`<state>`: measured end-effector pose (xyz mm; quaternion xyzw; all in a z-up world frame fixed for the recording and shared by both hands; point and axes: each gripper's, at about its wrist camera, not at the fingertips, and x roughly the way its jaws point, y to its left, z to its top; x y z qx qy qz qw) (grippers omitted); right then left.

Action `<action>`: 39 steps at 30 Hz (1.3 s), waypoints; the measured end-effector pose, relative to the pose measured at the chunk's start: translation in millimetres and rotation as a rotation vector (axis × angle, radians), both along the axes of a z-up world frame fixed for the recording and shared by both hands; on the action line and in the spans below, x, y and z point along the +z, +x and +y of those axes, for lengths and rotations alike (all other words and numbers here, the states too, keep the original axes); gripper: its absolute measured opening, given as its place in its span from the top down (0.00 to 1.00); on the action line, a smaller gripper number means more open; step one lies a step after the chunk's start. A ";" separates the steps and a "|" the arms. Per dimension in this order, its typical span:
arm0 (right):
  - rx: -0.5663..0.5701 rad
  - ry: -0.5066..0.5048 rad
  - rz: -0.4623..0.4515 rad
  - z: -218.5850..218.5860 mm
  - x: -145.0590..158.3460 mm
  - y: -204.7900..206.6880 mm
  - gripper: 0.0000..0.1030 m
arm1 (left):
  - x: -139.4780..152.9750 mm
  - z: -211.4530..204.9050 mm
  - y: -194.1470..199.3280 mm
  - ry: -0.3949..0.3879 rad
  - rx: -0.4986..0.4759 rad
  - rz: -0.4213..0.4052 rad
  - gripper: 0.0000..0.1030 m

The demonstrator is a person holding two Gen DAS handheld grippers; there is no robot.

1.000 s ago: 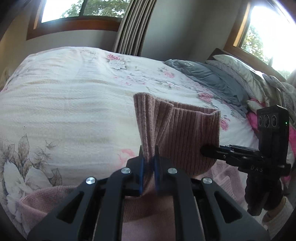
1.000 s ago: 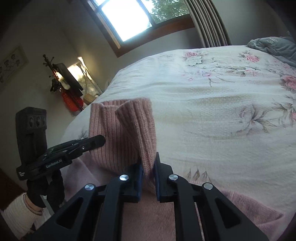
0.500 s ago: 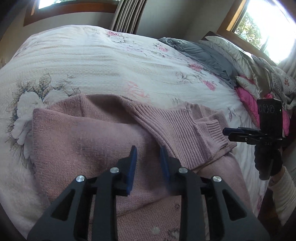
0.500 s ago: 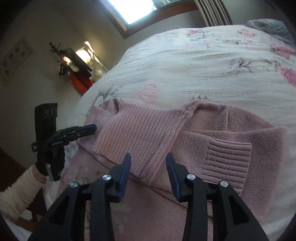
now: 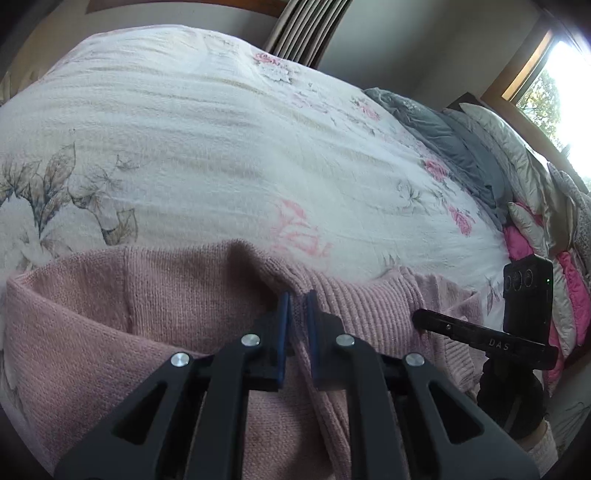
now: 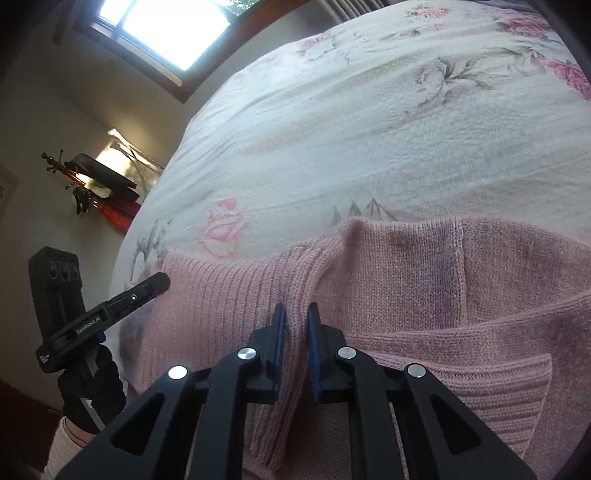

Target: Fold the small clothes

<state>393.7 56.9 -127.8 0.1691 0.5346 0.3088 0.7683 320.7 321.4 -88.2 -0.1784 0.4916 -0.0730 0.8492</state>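
Observation:
A pink knit sweater lies partly folded on the flowered bedspread, its ribbed part turned over the body. My left gripper is shut on a raised ridge of the knit at the fold's far edge. In the right wrist view the sweater fills the lower half, a ribbed cuff low on the right. My right gripper is shut on a fold of the ribbed knit. Each view shows the other gripper beside the sweater: the right gripper and the left gripper, both held by gloved hands.
A grey blanket, pale pillows and a bright pink item lie along the bed's right side. Beyond the bed are curtains and a window. A stand with dark and red things sits left of the bed.
A second ago both grippers held the sweater's ribbed part up. They laid it down and opened half a second ago. Now both have dropped low and shut on the knit again.

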 end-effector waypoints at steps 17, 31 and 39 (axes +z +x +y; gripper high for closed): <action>0.044 -0.216 -0.049 17.2 14.4 -83.8 0.74 | 9.5 -32.7 -80.3 0.239 -0.043 0.002 0.77; 0.075 -0.166 -0.221 -64.4 73.4 -240.2 0.58 | 65.3 -7.0 -247.9 0.266 -0.022 -0.050 0.49; -0.021 -0.301 -0.165 -132.9 45.1 -366.7 0.51 | 48.9 28.4 -389.4 0.257 0.120 0.091 0.42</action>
